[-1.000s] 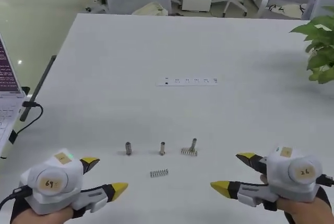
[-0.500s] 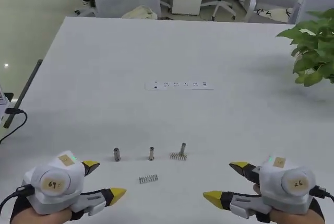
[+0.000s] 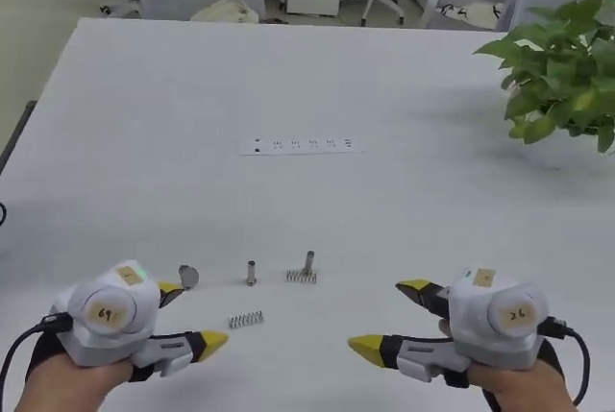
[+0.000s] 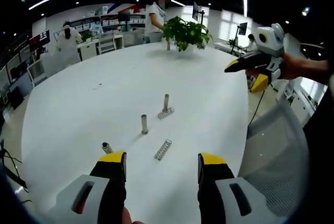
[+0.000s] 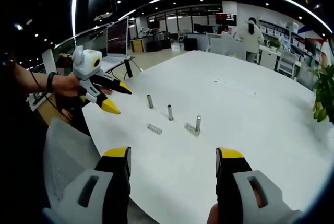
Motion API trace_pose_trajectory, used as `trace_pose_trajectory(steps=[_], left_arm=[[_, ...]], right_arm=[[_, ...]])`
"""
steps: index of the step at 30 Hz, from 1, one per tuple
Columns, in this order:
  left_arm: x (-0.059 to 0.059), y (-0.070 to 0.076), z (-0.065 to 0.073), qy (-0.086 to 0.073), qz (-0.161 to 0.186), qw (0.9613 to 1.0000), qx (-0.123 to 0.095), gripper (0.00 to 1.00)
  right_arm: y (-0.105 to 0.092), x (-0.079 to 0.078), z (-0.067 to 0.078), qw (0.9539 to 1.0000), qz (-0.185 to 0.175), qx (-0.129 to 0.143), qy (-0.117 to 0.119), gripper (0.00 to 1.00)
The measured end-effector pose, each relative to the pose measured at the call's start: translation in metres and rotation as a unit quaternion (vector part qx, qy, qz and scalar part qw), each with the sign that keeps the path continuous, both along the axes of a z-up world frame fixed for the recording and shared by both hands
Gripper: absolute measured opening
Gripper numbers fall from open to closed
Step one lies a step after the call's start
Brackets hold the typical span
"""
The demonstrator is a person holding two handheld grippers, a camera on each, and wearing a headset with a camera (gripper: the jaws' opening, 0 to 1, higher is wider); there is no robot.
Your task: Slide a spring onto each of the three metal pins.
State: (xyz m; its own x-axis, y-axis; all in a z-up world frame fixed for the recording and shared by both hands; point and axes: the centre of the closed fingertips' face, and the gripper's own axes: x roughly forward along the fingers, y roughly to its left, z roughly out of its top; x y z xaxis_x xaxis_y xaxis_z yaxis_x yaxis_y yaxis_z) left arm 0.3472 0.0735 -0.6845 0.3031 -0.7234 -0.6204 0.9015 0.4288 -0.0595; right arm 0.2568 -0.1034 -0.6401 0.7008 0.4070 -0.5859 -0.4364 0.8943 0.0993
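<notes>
Loose spring (image 3: 246,319) lies flat on the table (image 3: 404,201), lower centre of the head view, just below the row of three pins. Second spring (image 3: 301,278) lies on its side, touching the foot of the right pin (image 3: 308,261), not threaded on it. Middle pin (image 3: 251,273) is upright and bare. Left pin (image 3: 188,277) is partly hidden behind the left gripper (image 3: 192,314), so I can't tell if it carries anything. The pins stand apart in a row, likely so each takes a spring from above. Left gripper is at lower left, jaws spread, holding nothing, aimed toward the loose spring, the likely first pick. Right gripper (image 3: 390,317) is at lower right, jaws spread and empty, well apart from the pins. Judged: no spring is seated yet on the two pins in clear sight. Power strip (image 3: 301,145) is mid frame, plant (image 3: 562,76) upper right, both away from the work.
</notes>
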Motion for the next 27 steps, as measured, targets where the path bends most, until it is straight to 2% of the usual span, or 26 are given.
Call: trace_pose_trajectory(steps=[9,19,27], left_arm=[[0.002,-0.012,-0.018,0.013,-0.012,0.9998,0.007,0.49],[0.011,-0.020,-0.041,0.031,-0.011,0.9994,0.012,0.47],[0.015,-0.029,-0.053,0.046,-0.012,0.9988,0.013,0.45]], right_arm=[[-0.001,-0.004,0.001,1.0000,-0.002,-0.002,0.003,0.65],[-0.002,-0.009,0.000,1.0000,-0.003,-0.003,0.008,0.65],[-0.006,-0.013,0.001,0.9999,-0.010,-0.004,0.009,0.65]])
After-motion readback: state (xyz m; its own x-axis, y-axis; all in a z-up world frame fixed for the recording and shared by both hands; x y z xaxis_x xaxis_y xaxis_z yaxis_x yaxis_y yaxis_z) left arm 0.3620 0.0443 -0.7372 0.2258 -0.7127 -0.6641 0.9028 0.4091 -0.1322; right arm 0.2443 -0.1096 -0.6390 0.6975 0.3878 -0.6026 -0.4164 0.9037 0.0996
